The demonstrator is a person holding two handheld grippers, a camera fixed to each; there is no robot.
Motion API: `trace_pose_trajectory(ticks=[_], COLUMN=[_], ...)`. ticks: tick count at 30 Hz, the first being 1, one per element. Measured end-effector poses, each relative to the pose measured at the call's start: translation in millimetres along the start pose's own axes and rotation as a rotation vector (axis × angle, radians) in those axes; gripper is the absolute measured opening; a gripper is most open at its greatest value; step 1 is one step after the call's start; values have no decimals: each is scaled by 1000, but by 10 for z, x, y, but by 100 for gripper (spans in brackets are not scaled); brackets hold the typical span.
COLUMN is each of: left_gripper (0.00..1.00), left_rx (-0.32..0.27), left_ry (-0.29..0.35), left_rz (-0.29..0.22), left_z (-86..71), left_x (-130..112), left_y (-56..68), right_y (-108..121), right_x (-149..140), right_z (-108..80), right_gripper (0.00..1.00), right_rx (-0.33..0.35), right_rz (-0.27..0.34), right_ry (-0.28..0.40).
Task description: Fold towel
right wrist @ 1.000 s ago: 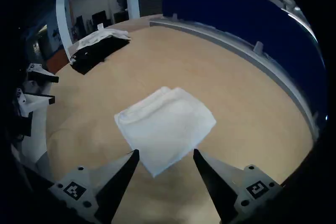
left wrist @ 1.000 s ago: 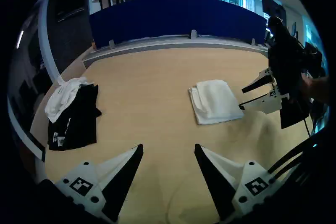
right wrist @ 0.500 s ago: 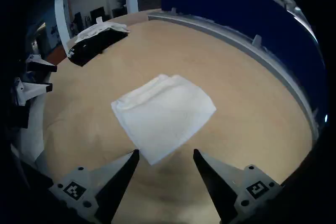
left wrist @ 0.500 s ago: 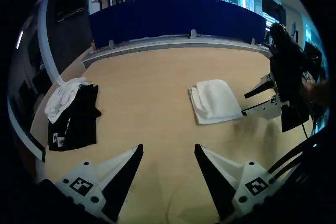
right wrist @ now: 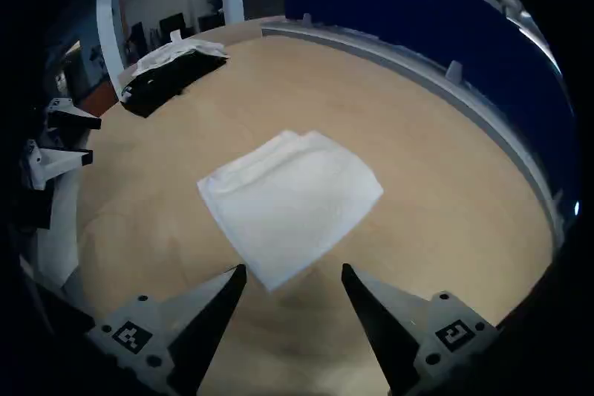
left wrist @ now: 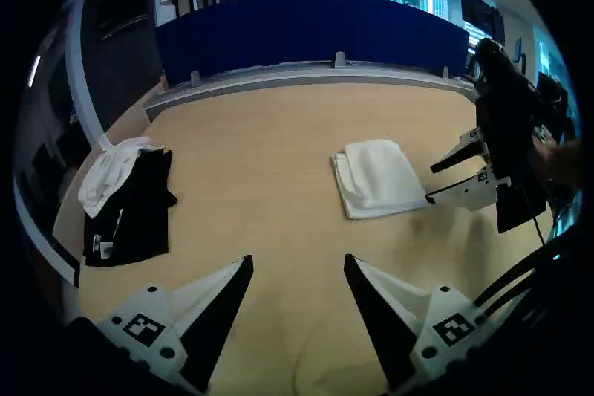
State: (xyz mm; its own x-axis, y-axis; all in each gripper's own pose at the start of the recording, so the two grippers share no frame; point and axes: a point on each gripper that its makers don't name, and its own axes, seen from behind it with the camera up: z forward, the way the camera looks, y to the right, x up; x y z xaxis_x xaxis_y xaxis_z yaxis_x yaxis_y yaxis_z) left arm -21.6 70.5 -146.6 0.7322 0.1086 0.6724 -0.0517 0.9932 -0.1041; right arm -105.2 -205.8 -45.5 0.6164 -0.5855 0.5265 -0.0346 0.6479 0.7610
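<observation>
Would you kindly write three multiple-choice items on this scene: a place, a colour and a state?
1. Where does the white towel lie?
A. on a chair
B. flat on the wooden table
C. between gripper fingers
2. What colour is the partition behind the table?
A. red
B. green
C. blue
3. How is the right gripper?
A. open, empty
B. shut on the towel
C. shut, empty
B: wood shows all around it. C: the panel is deep blue. A: its fingers stand apart, gripping nothing.

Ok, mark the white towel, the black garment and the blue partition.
white towel [right wrist: 289, 203]: right gripper view, top layer's middle.
black garment [left wrist: 135, 206]: left gripper view, its middle.
blue partition [left wrist: 312, 28]: left gripper view, front face.
</observation>
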Motion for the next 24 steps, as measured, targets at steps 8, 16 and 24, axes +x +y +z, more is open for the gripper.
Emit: trace_pose_trajectory(ticks=[8, 16, 24], left_gripper=[90, 90, 90], left_rx=[2, 0, -2], left_ry=[0, -1, 0], left_rz=[0, 4, 2], left_z=[-3, 2, 6], left_x=[-15, -15, -6], left_y=[-14, -9, -7], right_y=[-41, -81, -152], right_x=[-21, -40, -88], right_z=[28, 54, 94], right_gripper=[97, 86, 72], right_rx=[9, 16, 31], right_rz=[-2, -10, -8], right_ry=[-3, -7, -18])
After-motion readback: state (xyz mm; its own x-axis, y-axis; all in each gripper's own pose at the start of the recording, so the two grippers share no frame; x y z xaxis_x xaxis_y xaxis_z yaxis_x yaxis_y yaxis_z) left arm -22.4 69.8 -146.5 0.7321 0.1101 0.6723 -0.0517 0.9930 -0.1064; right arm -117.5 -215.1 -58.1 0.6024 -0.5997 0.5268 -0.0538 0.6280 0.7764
